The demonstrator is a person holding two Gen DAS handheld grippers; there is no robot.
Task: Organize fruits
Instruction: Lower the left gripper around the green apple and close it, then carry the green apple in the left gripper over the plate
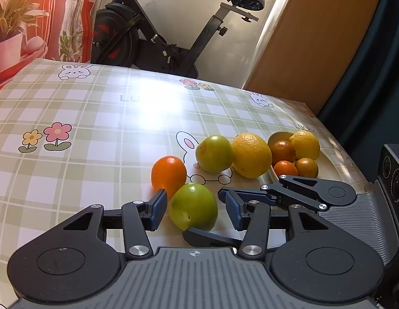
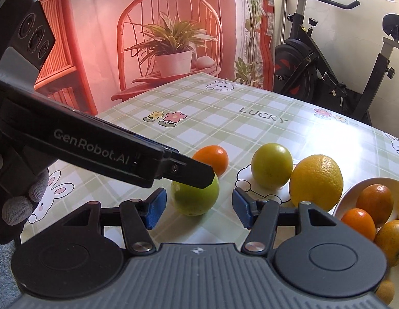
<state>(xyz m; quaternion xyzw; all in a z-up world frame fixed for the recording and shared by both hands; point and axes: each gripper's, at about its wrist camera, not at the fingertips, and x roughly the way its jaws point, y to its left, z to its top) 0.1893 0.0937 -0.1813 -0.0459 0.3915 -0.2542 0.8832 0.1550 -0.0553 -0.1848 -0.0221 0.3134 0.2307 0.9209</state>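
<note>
Both grippers sit low over a green-checked tablecloth (image 1: 83, 108), jaws spread wide and gripping nothing. The left gripper (image 1: 195, 207) and the right gripper (image 2: 196, 207) each bracket the same near green fruit (image 1: 193, 207) — it rests on the cloth between their blue pads. Just behind it lie an orange (image 1: 169, 175), a second green fruit (image 1: 214, 153) and a large yellow citrus (image 1: 251, 155). Further right, a white bowl (image 2: 353, 188) holds several small oranges and a lemon.
</note>
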